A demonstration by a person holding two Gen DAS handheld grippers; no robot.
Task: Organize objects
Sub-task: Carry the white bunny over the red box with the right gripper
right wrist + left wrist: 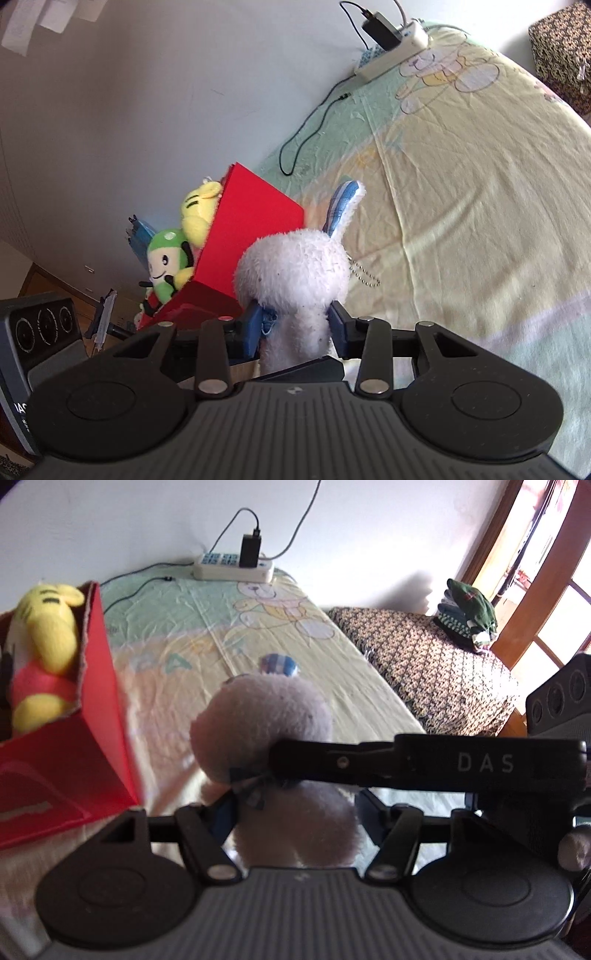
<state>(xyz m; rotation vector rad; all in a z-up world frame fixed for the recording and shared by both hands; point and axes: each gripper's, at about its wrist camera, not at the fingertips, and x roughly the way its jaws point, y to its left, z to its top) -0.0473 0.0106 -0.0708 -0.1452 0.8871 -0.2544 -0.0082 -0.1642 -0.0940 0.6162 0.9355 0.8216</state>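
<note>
Black gripper (293,325), blue fingers (251,328)

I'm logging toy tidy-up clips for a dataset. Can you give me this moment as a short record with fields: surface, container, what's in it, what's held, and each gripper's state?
surface: bed with a pale cartoon-print sheet
container: red box, open
in container: yellow plush, green plush
held item: white plush bunny, off the sheet
left gripper: pads pressed on the bunny's body
right gripper: pads pressed on the bunny's body
background: power strip by the wall
</note>
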